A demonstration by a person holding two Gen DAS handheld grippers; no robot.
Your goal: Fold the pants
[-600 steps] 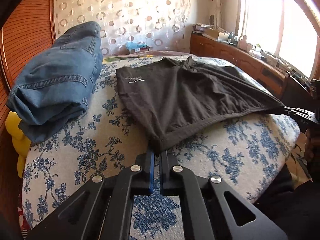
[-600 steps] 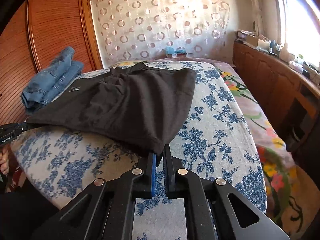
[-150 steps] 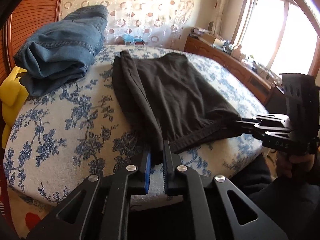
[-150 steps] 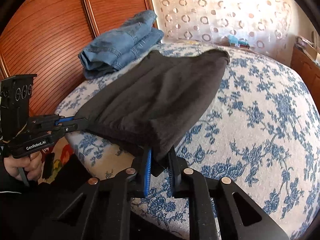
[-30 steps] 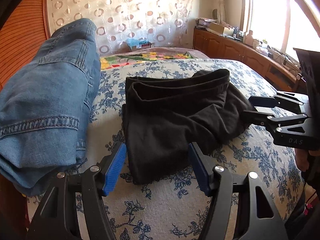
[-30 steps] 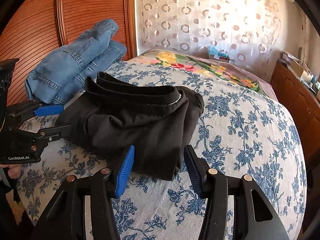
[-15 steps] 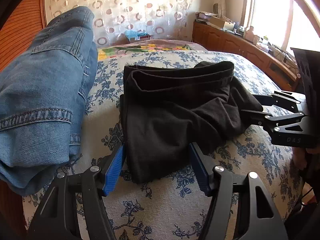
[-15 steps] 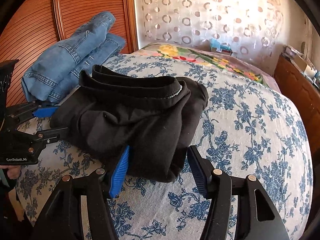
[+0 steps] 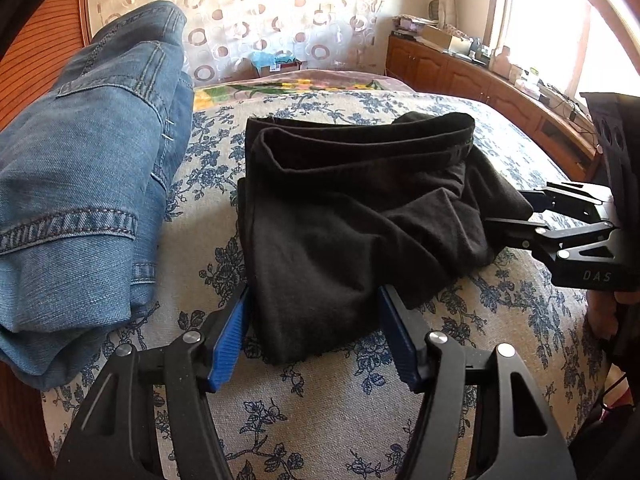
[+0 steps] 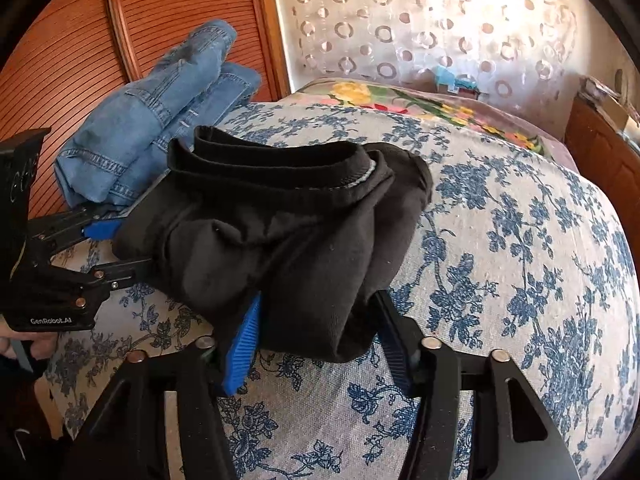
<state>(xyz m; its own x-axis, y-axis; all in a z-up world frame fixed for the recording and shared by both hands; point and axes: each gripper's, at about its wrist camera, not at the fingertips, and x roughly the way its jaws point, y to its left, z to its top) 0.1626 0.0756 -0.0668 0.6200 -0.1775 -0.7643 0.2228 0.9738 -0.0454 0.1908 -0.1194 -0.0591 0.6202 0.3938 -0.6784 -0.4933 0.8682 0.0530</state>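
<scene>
The black pants (image 9: 352,216) lie folded into a thick bundle on the flowered bed cover (image 9: 320,420). My left gripper (image 9: 314,296) straddles the bundle's near left corner. Its jaws are closing, its blue pads (image 9: 230,336) stand just at the cloth's sides, and the cloth there still lies flat. My right gripper (image 10: 318,300) holds the opposite corner of the black pants (image 10: 288,232). Its jaws are closing too, and the cloth bulges up over its pads (image 10: 242,344). Each view shows the other gripper at the bundle's far side: the right gripper (image 9: 512,210) and the left gripper (image 10: 132,246).
Folded blue jeans (image 9: 88,184) are stacked just left of the pants, against a wooden slatted door (image 10: 80,40). A low wooden cabinet (image 9: 460,76) runs along the window side. A flowered blanket (image 10: 420,104) lies behind. A person's hand (image 10: 24,344) grips the left handle.
Both grippers have edged closer to the pants and their jaws have narrowed around the bundle's corners. The cloth between the right jaws now bunches higher.
</scene>
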